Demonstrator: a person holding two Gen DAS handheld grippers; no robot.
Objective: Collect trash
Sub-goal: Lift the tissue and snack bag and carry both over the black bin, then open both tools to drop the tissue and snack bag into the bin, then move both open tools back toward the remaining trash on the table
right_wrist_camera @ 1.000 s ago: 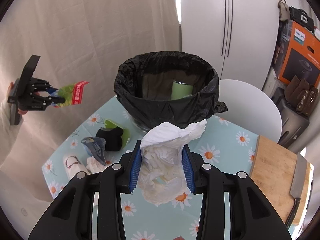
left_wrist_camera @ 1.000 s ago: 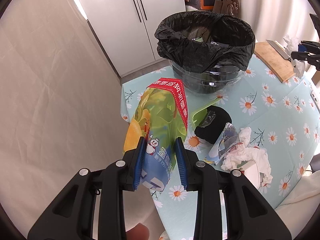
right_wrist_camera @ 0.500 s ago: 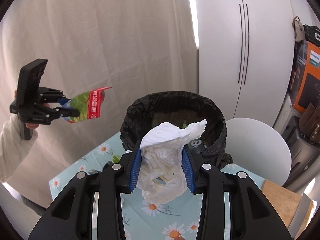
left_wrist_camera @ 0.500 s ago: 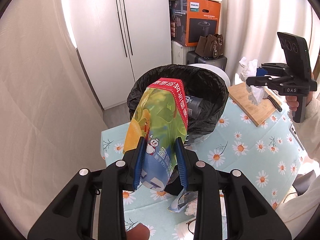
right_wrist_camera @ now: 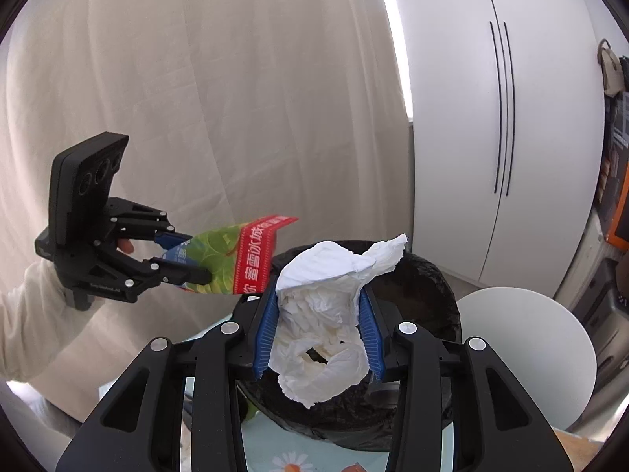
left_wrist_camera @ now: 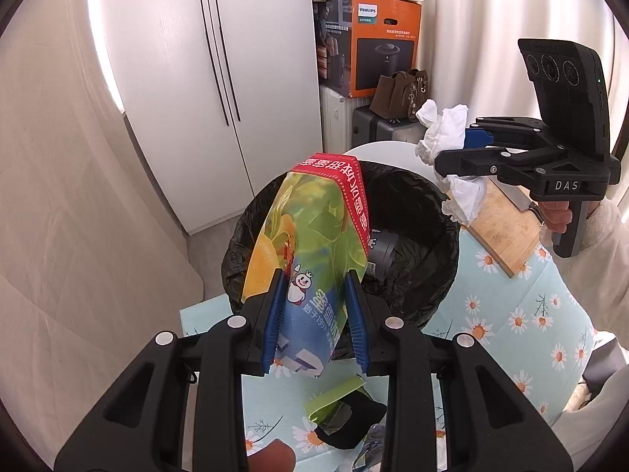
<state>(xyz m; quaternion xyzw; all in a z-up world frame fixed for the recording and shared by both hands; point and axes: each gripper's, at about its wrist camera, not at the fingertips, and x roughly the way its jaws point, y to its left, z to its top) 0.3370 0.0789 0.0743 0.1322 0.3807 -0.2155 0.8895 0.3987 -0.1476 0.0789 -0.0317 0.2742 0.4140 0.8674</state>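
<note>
Left claw (left_wrist_camera: 316, 316) was clenched on a green snack wrapper (left_wrist_camera: 314, 251) held at frame centre over the black-lined bin (left_wrist_camera: 412, 212); right claw (right_wrist_camera: 318, 330) gripped a crumpled tissue (right_wrist_camera: 326, 314) above the same bin. Daisy-print surface (left_wrist_camera: 511, 314) carried a cutting board (left_wrist_camera: 503, 228) at right and scraps (left_wrist_camera: 342, 413) at lower centre. A grey object (left_wrist_camera: 383, 253) lay inside the bin; white cupboard (left_wrist_camera: 220, 78) stood behind.

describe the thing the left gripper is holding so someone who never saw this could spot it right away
Find the black-lined trash bin on the daisy-print table. Just above its near rim, the left gripper pinches a flat plastic snack bag. Its green and yellow print with a red strip on top sets it apart from the white crumpled tissue in the right gripper.
</note>
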